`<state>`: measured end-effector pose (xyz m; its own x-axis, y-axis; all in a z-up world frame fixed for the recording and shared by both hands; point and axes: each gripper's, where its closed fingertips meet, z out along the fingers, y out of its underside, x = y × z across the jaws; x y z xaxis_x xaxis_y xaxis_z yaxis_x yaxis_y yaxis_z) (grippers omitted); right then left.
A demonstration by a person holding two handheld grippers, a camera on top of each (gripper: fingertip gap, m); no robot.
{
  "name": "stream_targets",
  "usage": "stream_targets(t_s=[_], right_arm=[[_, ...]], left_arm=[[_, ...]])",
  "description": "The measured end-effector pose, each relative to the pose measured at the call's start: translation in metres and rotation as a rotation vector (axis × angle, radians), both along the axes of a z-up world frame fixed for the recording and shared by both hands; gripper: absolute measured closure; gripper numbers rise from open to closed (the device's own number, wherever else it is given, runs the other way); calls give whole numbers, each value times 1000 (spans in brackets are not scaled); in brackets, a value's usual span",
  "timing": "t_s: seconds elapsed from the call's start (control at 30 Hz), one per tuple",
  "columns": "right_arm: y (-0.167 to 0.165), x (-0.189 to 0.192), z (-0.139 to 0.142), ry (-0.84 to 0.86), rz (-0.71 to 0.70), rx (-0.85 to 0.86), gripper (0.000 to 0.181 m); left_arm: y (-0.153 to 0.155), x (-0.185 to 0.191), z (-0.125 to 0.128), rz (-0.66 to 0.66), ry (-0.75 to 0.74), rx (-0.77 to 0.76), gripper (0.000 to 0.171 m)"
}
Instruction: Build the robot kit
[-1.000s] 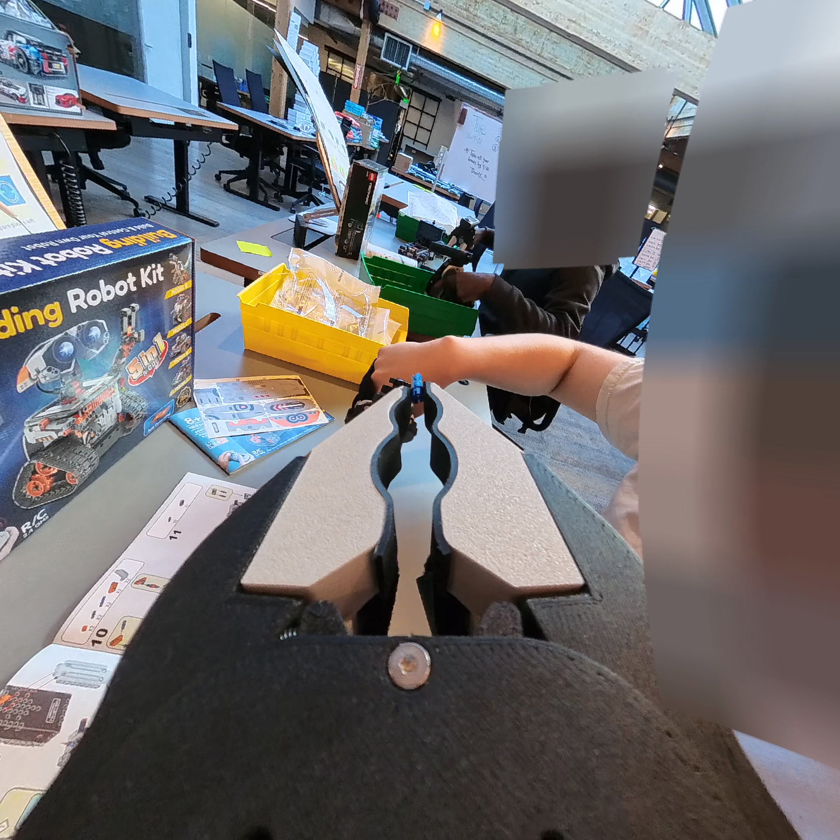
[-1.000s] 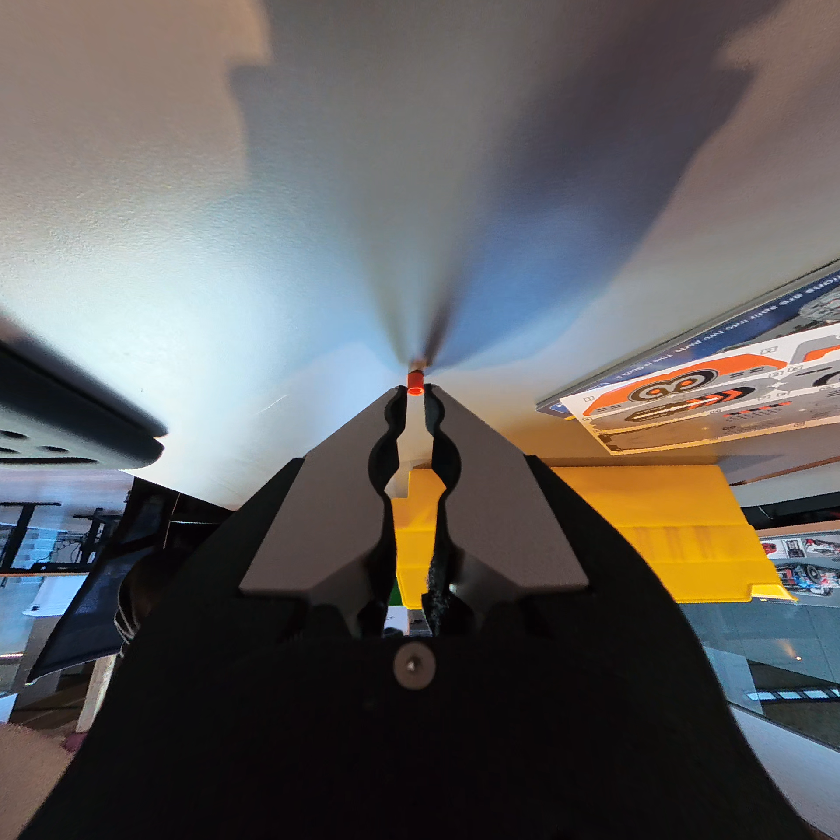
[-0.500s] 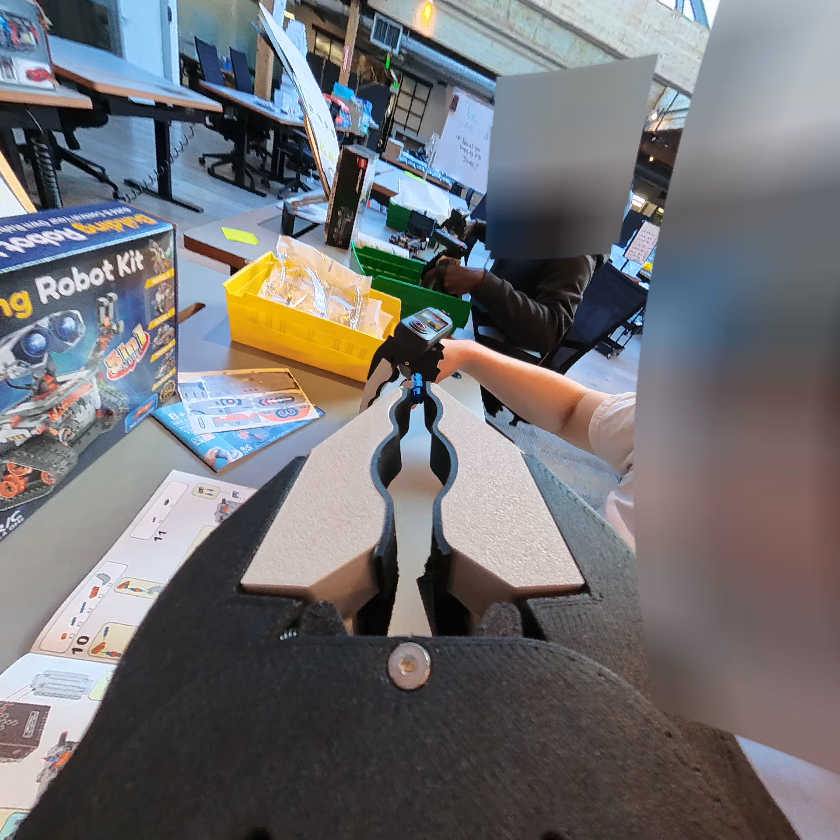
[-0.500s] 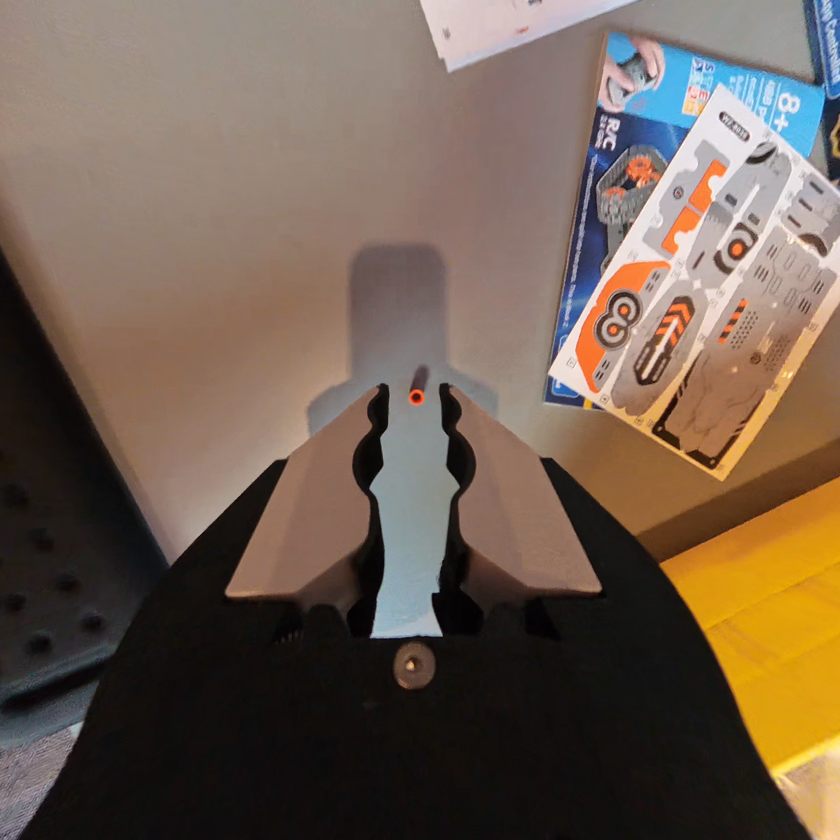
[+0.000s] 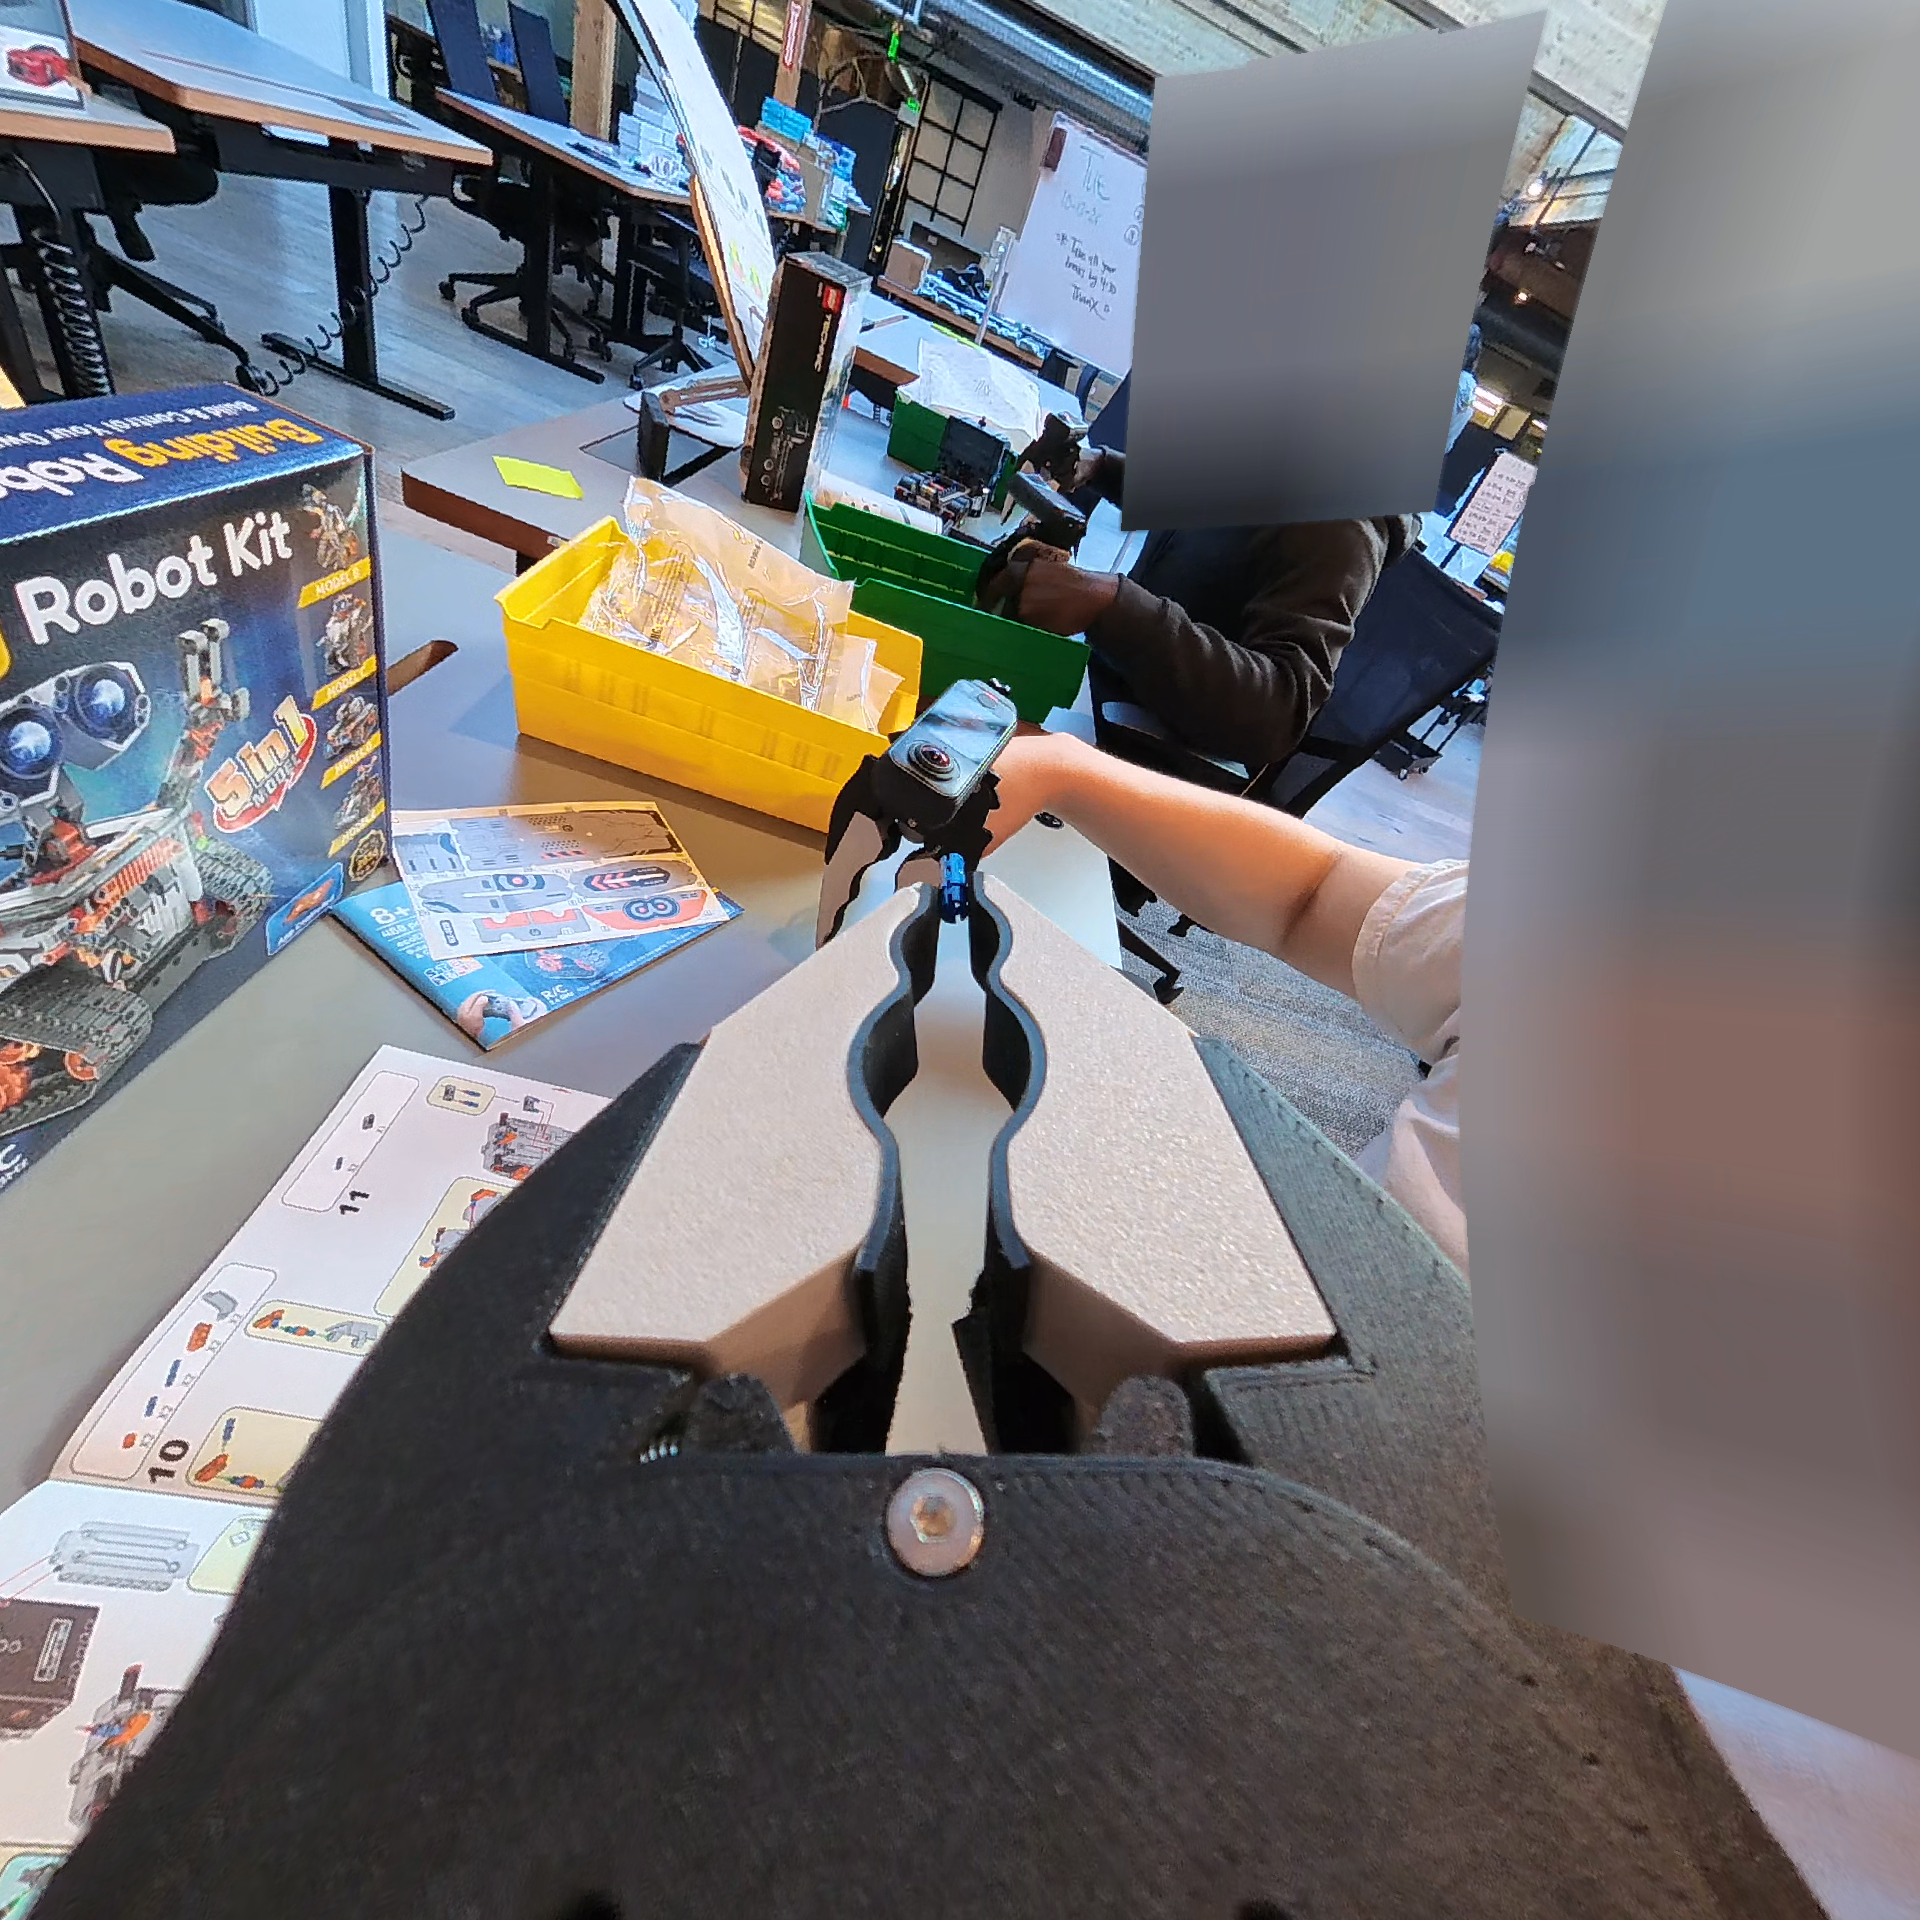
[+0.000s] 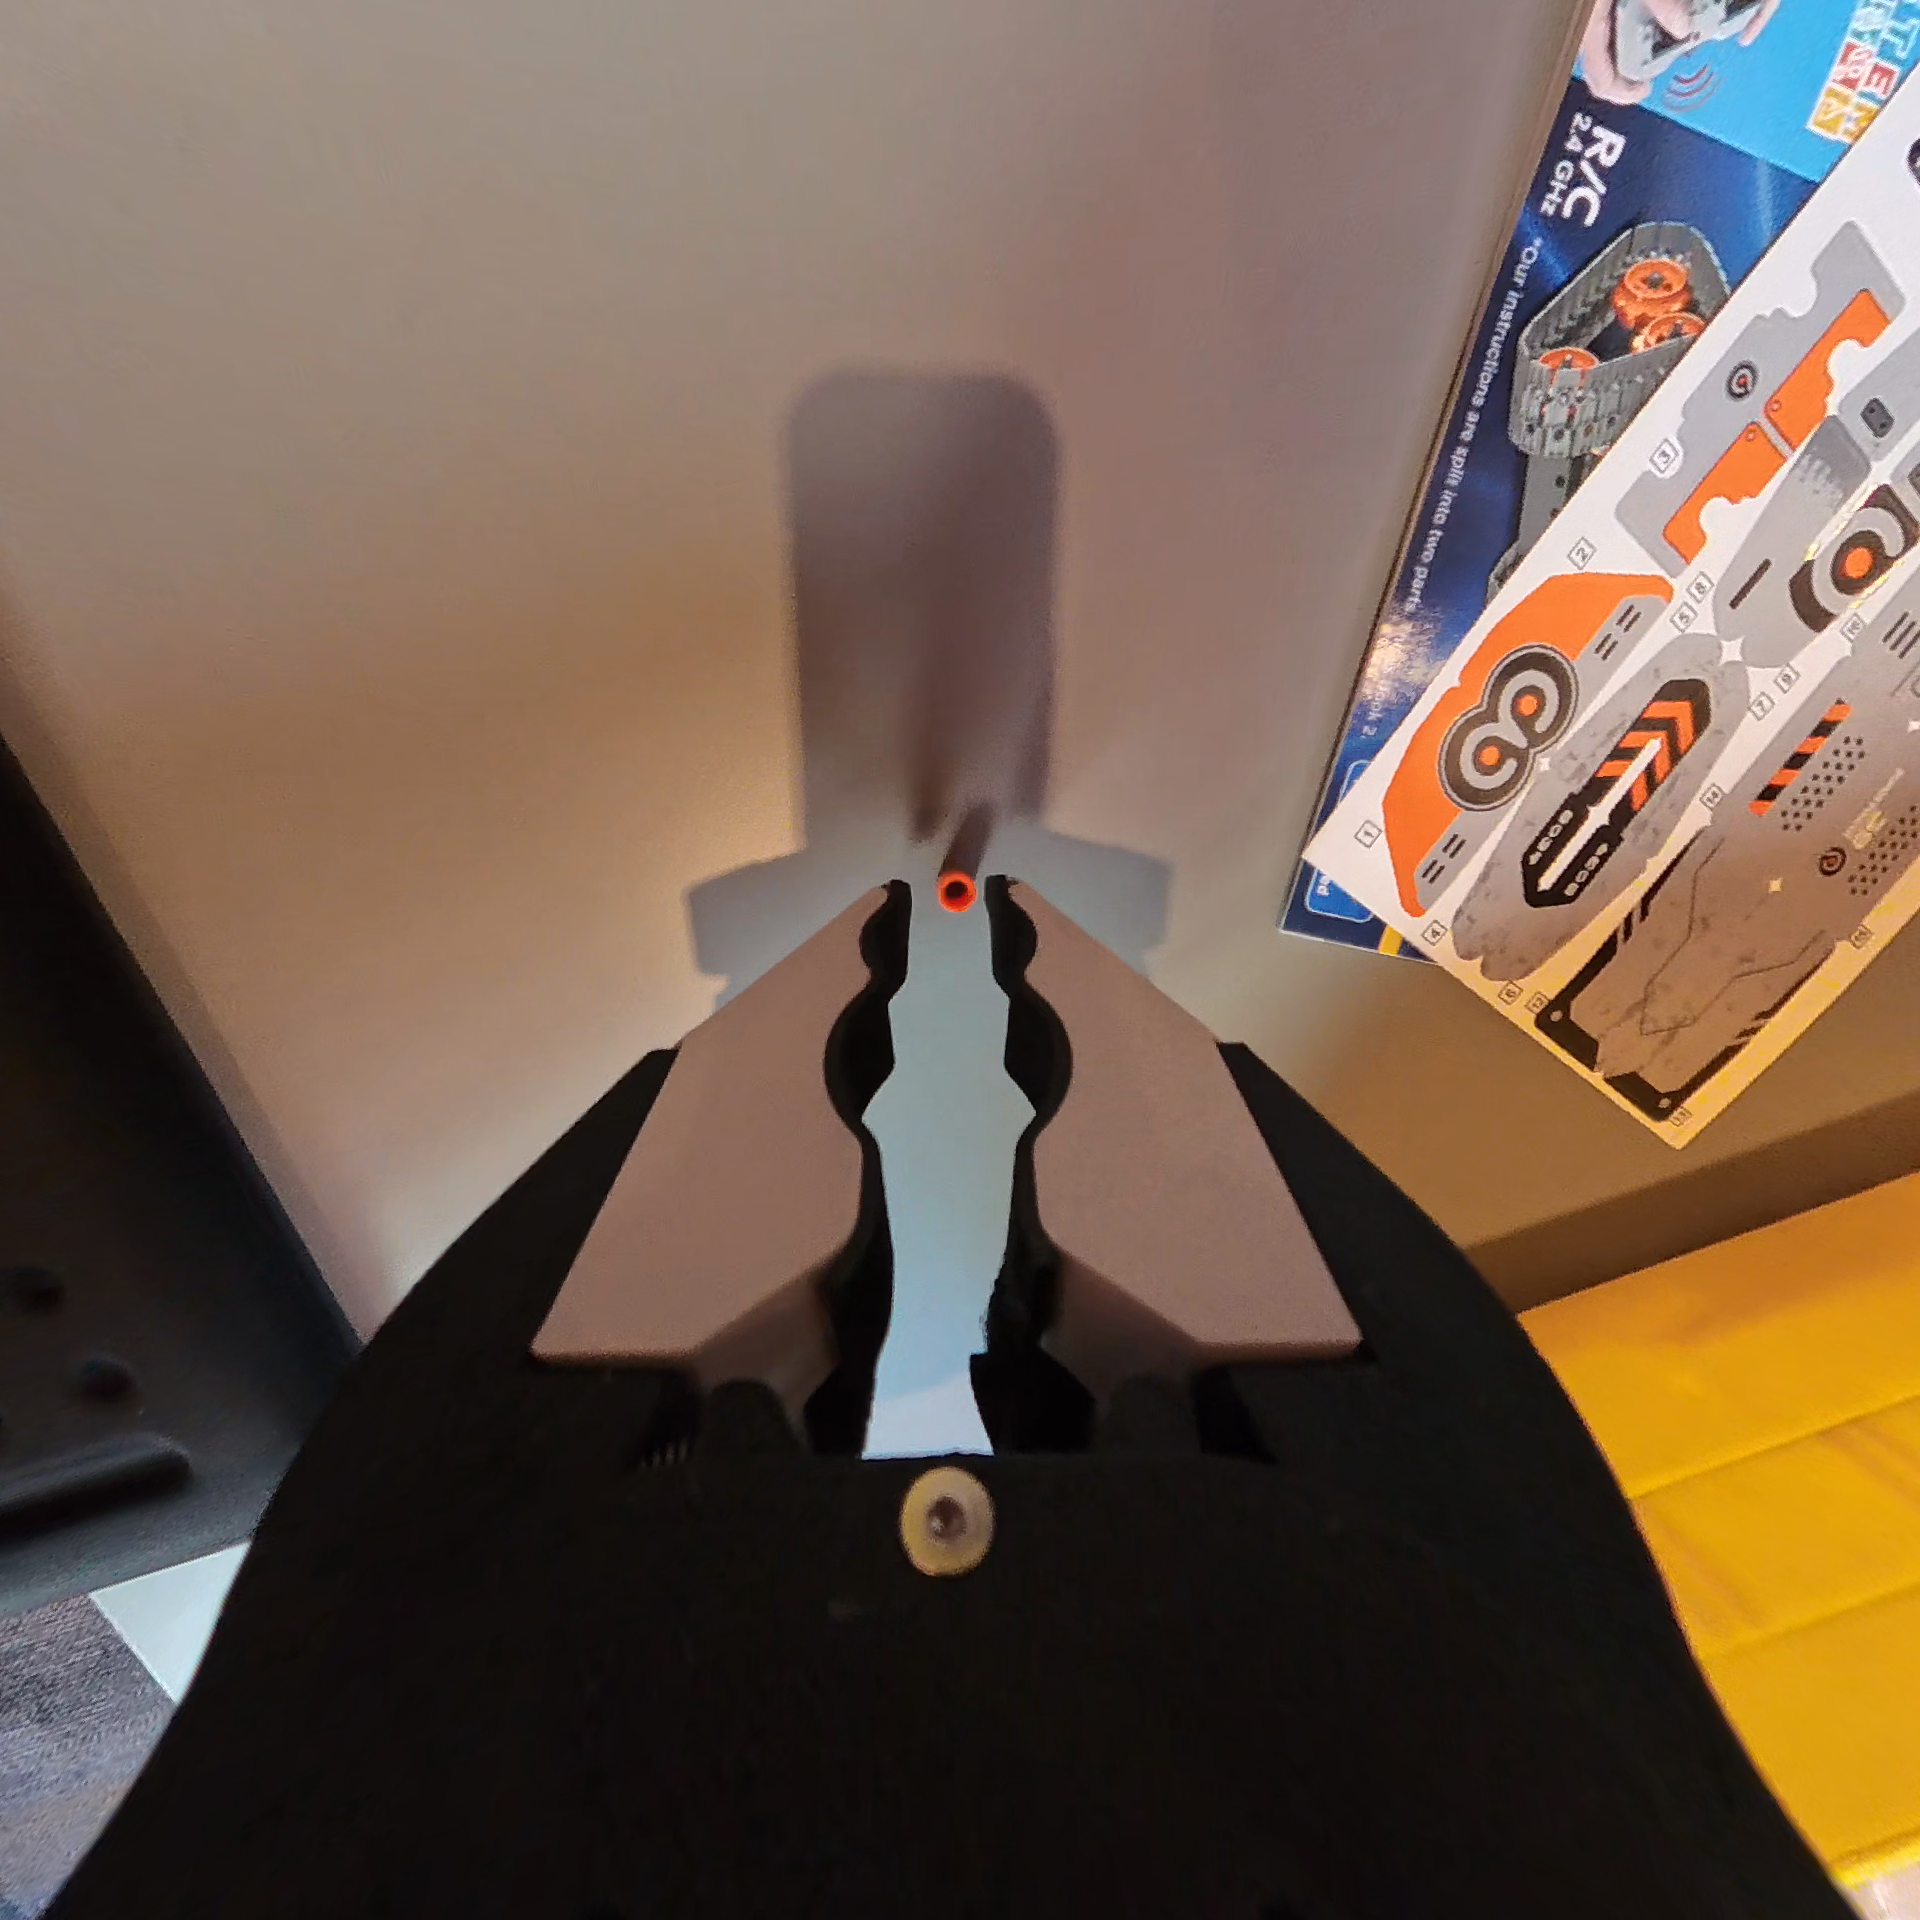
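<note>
Now that our right tongs [image 6: 951, 891] have spread off the small orange plastic tube [image 6: 955, 890], we keep the left tongs [image 5: 953, 894] pinching a small blue plastic pin [image 5: 953, 902].

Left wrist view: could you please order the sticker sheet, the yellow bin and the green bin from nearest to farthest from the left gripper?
From the left gripper:
1. Sticker sheet, on the table to the left.
2. Yellow bin, behind it.
3. Green bin, farthest, beyond the yellow one.

Open-plan workshop: rows of desks [image 5: 260, 104], whiteboard [image 5: 1070, 249], parts bins [image 5: 675, 717].
</note>
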<state>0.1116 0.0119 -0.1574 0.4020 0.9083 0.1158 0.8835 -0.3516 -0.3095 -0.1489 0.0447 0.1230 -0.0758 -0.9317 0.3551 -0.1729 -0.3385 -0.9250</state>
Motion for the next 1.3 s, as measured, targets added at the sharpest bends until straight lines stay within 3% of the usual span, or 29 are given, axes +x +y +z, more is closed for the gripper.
stream_targets(t_s=[1.3], right_arm=[[1, 2, -7, -64, 23, -41, 174]], left_arm=[[-5, 2, -2, -17, 17, 8, 168]])
